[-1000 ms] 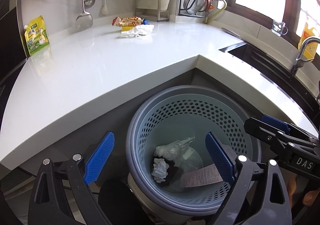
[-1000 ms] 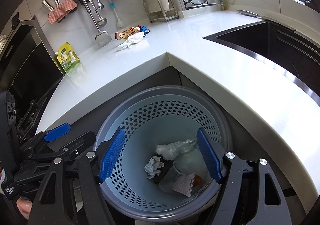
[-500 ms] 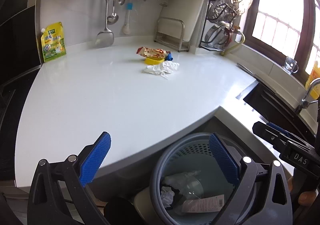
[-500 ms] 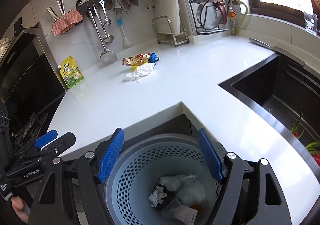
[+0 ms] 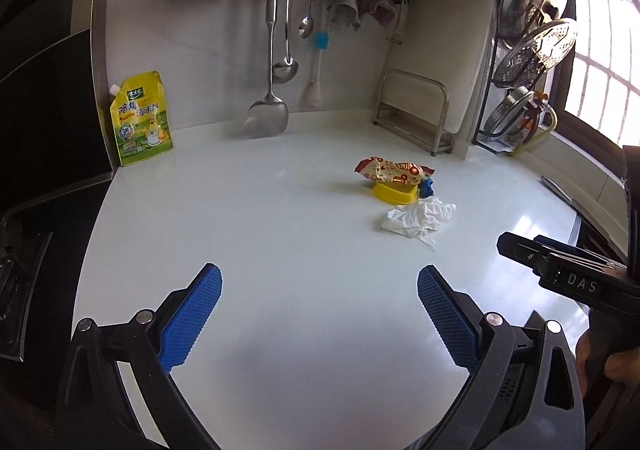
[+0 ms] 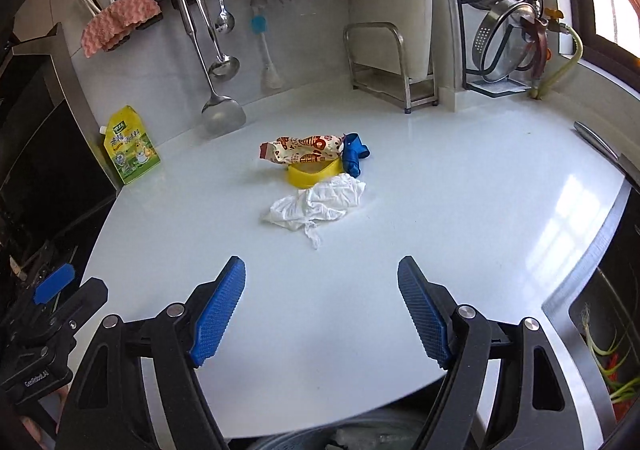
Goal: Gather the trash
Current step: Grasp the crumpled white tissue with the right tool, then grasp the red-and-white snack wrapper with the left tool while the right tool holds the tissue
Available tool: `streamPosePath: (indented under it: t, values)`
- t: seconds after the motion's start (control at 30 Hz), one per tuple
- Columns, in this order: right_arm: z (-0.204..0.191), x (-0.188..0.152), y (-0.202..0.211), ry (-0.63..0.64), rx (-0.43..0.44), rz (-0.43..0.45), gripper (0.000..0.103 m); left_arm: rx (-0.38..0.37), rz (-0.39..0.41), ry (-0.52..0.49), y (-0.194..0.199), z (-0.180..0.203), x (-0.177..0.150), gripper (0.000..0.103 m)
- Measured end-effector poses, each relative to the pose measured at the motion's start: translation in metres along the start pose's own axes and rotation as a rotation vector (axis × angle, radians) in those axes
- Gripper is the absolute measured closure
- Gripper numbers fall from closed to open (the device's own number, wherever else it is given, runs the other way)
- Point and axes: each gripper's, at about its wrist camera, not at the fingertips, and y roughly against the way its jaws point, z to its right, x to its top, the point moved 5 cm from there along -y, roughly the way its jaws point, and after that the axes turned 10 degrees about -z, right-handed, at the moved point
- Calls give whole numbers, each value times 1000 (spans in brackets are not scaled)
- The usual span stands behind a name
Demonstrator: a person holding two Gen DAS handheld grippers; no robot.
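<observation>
Both grippers have swung up from the perforated trash basket, now only a sliver at the bottom edge of the right view, to face the white desk (image 6: pixel 460 177). Left gripper (image 5: pixel 320 314) and right gripper (image 6: pixel 321 308) hover with jaws apart and nothing between them, the right having just widened. Mid-desk lies a crumpled white tissue (image 6: pixel 316 205) touching a yellow lid (image 6: pixel 308 173), a printed snack wrapper (image 6: pixel 300 149) and a blue scrap (image 6: pixel 354 153).
</observation>
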Motion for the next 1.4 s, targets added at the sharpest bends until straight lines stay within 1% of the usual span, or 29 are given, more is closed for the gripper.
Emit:
streamPosePath:
  t: [0.13,0.37,0.47,0.57,0.7,0.77,0.83,0.87,0.93,1.0,1.03,1.17,1.4]
  values:
    - [-10,27,-34,25,-33,-37,28,-10,-11,4,-16,-2,14,7]
    - [-14,57,-80,19,-98,-75,28,-5,-27,-6,-35,1,23,7]
    - [-8,65,-96,6,-139,-94,28,-8,-40,0,-43,0,23,7]
    - [-4,68,-109,-8,-146,-123,28,-8,-53,-1,-50,0,23,7]
    - [-6,67,-121,5,-165,-142,28,-5,-58,0,-53,0,25,7]
    - [-6,67,-124,7,-178,-141,34,-2,-57,4,-54,0,27,7]
    - [-5,66,-128,2,-173,-156,53,0,-57,5,-55,1,30,7]
    - [-4,66,-131,-4,-164,-165,56,0,-58,7,-56,1,32,7]
    - [-1,65,-134,-12,-153,-175,69,-1,-55,10,-56,3,35,7]
    - [1,64,-133,-13,-151,-169,75,3,-50,7,-57,5,39,7]
    - [2,64,-131,-16,-148,-164,77,4,-49,6,-58,6,41,7]
    - [16,65,-119,-31,-141,-144,78,-4,-59,2,-67,15,48,7]
    - [66,60,-87,-88,-121,-123,78,-54,-68,-6,-90,42,64,7]
